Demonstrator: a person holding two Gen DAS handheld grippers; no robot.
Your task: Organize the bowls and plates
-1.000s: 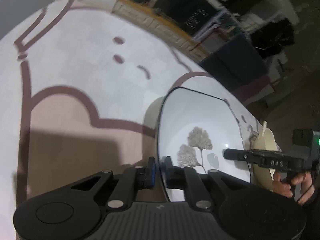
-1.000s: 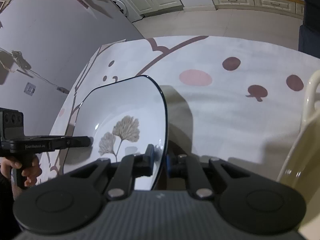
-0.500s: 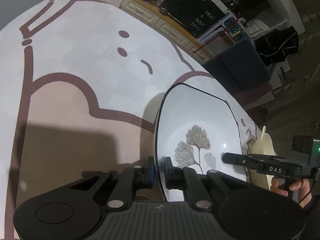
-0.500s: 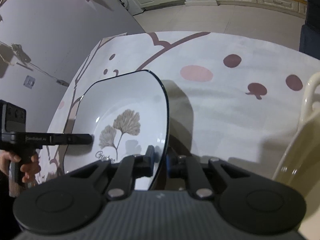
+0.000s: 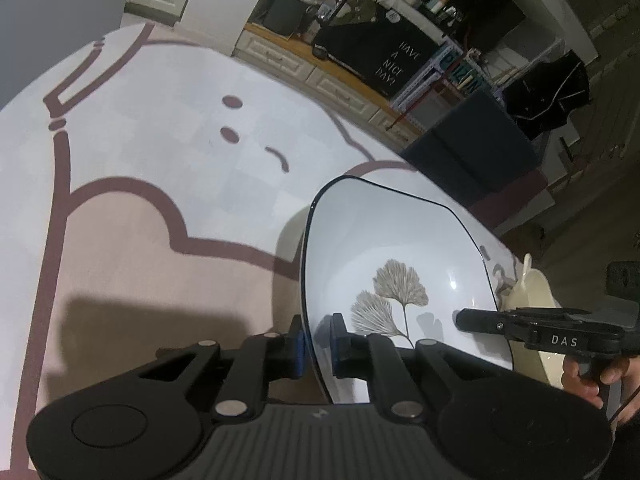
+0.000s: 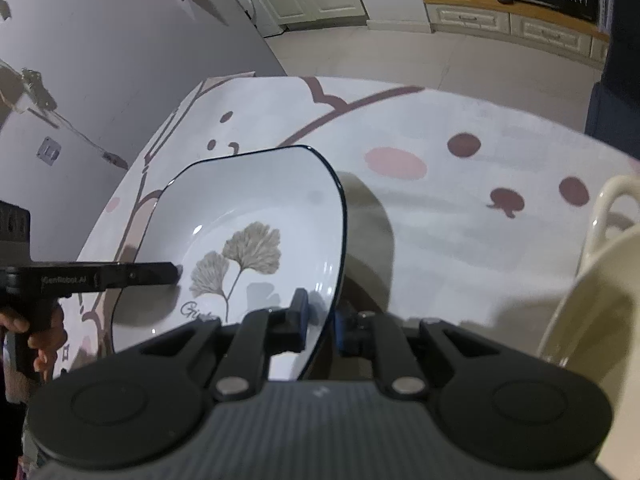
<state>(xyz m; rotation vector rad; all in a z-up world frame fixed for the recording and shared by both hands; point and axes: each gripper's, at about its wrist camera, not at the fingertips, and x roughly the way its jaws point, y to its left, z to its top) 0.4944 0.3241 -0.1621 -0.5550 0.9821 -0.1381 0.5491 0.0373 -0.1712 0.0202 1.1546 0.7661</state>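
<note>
A white squarish plate (image 5: 384, 248) with a dark rim and a ginkgo leaf print is held in the air above the table. My left gripper (image 5: 318, 346) is shut on its near rim. My right gripper (image 6: 322, 322) is shut on the opposite rim of the same plate (image 6: 248, 216). Each gripper shows in the other's view: the right one (image 5: 460, 320) and the left one (image 6: 176, 272). A cream bowl with a handle (image 6: 592, 304) stands at the right; it also shows behind the plate in the left wrist view (image 5: 532, 292).
The table wears a white and pink cartoon-print cloth (image 5: 160, 160). Beyond its far edge are a dark blue box (image 5: 472, 152), cream cabinets (image 5: 304, 68) and a black sign. A grey wall (image 6: 100, 60) runs along the table's left side.
The plate has risen and both grippers have tilted up with it, so more of the room shows. Both grips are unchanged.
</note>
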